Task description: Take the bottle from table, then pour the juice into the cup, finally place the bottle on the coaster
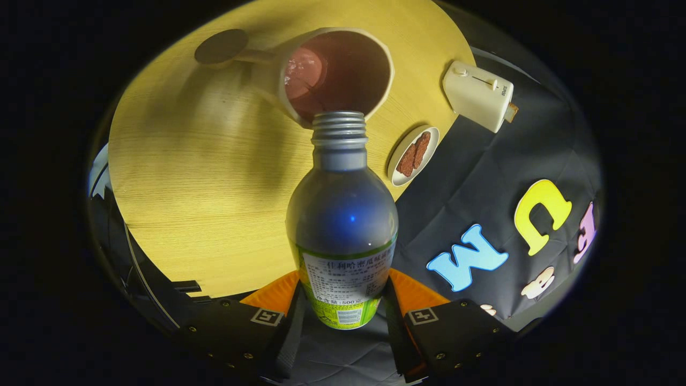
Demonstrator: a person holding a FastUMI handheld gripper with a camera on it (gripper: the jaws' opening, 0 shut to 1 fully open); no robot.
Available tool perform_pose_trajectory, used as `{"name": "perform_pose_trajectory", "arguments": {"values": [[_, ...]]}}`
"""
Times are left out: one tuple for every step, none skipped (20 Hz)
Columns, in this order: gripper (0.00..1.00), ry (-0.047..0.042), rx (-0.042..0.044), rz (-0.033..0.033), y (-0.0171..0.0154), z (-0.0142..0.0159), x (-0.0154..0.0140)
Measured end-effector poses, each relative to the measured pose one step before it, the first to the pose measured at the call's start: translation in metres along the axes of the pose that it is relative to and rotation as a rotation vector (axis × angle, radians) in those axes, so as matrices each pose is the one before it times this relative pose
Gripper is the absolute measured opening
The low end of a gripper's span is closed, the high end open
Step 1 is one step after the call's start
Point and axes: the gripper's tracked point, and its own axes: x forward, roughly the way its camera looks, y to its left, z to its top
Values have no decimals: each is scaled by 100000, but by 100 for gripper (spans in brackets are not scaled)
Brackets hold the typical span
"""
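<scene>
Beyond the gripper, left to right on the wooden surface: a dark round coaster, the cup, a small plate of toast, a toaster. Its 2 fingers are clamped on the juice bottle, whose long axis runs straight ahead, uncapped mouth just at the cup's near rim, apparently tipped for pouring. The coaster lies ahead-left, past the cup.

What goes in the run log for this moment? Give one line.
phase: pouring | claw: shut on bottle | bottle mouth: uncapped, at cup rim | coaster: bare, beyond cup | table
</scene>
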Motion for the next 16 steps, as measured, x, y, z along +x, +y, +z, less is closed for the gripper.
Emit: {"name": "perform_pose_trajectory", "arguments": {"values": [[69, 145, -92, 218, 38, 26, 68], [69, 243, -17, 78, -104, -30, 49], [69, 80, -112, -82, -85, -2, -8], [69, 268, -41, 363, 53, -27, 20], [69, 100, -221, 264, 51, -41, 27], [69, -13, -336, -176, -134, 31, 23], [69, 75, 94, -47, 10, -3, -95], [69, 14, 255, 164, 46, -33, -28], [69, 268, 28, 17, -125, -20, 19], [69, 55, -248, -388, -162, -24, 23], [69, 414, -471, -408, 10, -56, -31], [69, 410, -83, 64, -13, -57, -53], [69, 456, 88, -294, -112, -67, 63], [69, 421, 29, 51, 36, -81, 13], [69, 102, -65, -4, 8, -21, 49], [69, 318, -142, -207, -125, 11, -19]]}}
